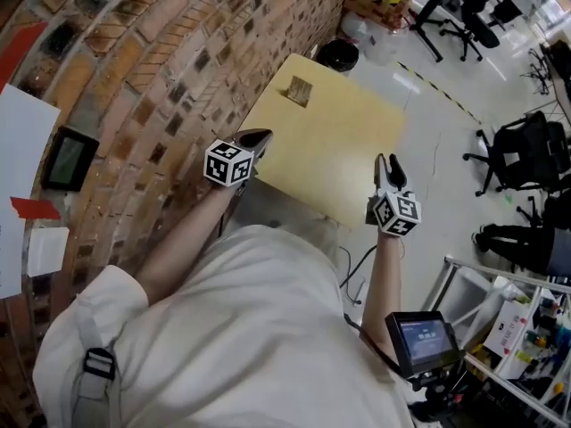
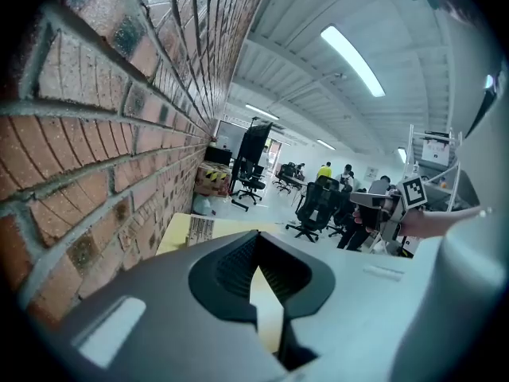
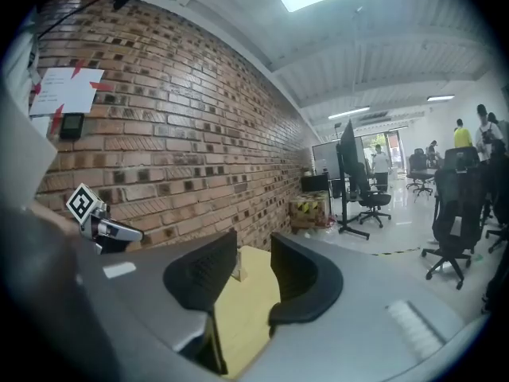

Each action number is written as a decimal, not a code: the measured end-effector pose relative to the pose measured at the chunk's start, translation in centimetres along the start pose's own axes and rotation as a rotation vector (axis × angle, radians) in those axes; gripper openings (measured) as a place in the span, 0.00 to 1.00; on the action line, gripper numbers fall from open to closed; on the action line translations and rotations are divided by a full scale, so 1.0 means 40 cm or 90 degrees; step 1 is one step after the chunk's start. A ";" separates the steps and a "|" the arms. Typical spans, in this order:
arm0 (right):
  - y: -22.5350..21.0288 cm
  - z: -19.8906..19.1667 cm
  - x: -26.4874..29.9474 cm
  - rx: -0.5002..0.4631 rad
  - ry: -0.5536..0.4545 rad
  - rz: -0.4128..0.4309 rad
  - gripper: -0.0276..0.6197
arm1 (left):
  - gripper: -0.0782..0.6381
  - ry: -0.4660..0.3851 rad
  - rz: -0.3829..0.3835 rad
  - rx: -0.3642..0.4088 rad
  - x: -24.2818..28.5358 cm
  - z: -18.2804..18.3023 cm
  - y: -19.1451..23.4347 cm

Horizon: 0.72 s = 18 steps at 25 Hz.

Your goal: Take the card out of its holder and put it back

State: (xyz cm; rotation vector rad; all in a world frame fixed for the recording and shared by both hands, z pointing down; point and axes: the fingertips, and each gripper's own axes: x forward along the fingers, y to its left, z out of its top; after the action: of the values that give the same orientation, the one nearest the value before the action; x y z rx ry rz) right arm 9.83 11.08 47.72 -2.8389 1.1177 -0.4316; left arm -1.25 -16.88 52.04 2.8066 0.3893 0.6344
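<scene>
One small brownish card (image 1: 299, 87) in its holder (image 1: 297, 97), far end of the pale yellow desk (image 1: 339, 150); prob light, thin, bendy, so pinch the top edge; left hand-held gripper (image 1: 257, 137) closed, empty; right hand-held gripper (image 1: 390, 163) wide, empty.

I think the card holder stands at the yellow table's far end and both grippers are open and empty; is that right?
The left gripper view shows the left gripper shut; only the right gripper is open. Both are empty; the card holder stands at the far end of the yellow table.
</scene>
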 end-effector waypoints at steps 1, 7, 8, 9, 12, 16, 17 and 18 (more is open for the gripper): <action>0.008 0.004 0.008 -0.001 0.000 0.004 0.26 | 0.14 -0.004 0.000 -0.008 0.002 0.004 0.002; 0.047 -0.001 0.017 -0.003 0.014 0.024 0.26 | 0.19 0.004 -0.006 -0.037 0.011 -0.007 -0.010; 0.050 -0.005 0.014 -0.003 0.018 0.027 0.26 | 0.20 0.008 -0.007 -0.037 0.012 -0.010 -0.013; 0.054 -0.011 0.009 -0.004 0.022 0.030 0.26 | 0.20 0.011 -0.007 -0.038 0.011 -0.014 -0.016; 0.070 -0.029 -0.014 -0.011 0.034 0.045 0.26 | 0.20 0.019 -0.012 -0.043 0.005 -0.034 -0.029; 0.067 -0.053 -0.044 -0.009 0.042 0.041 0.26 | 0.21 0.032 -0.019 -0.030 -0.008 -0.059 -0.041; 0.060 -0.063 -0.054 -0.004 0.046 0.036 0.26 | 0.21 0.034 -0.019 -0.028 -0.016 -0.065 -0.044; 0.054 -0.074 -0.065 0.000 0.051 0.031 0.26 | 0.22 0.037 -0.019 -0.027 -0.026 -0.073 -0.047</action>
State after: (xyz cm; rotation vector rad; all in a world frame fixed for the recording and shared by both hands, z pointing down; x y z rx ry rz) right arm 5.77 11.39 49.60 -2.8108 1.1986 -0.5454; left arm -3.85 -14.93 53.68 2.7418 0.4221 0.7102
